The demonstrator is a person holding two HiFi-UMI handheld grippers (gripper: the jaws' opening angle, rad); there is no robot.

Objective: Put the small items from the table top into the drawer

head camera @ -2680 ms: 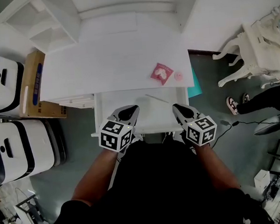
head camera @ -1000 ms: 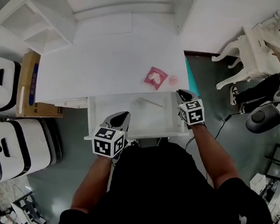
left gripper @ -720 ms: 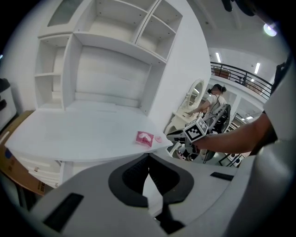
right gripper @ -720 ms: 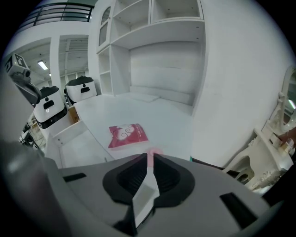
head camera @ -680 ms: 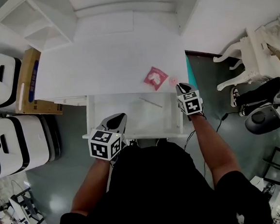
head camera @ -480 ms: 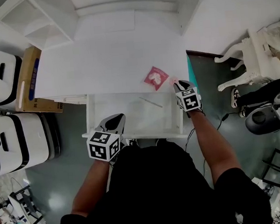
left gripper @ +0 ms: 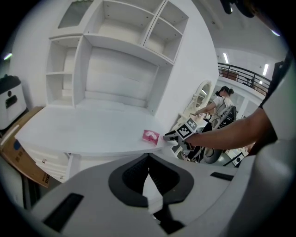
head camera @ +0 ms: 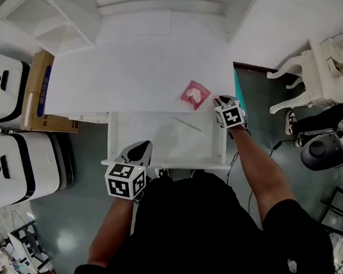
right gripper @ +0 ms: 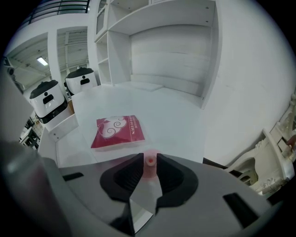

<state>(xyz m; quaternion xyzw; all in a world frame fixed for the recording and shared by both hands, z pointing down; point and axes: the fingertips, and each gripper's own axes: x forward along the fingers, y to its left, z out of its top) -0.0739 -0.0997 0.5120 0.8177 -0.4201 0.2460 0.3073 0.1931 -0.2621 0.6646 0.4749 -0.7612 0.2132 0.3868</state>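
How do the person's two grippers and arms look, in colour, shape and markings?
The left gripper and the right gripper each have a grey body and two black, pointed jaw pads. Each carries a white cube with black square markers. The person wears a black short-sleeved top; the forearms are uncovered.

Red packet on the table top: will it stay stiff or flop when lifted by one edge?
Probably floppy: the red packet looks like a thin, flat sachet lying flush on the table top. Likely light for its size. Pushed, it would probably slide rather than roll.
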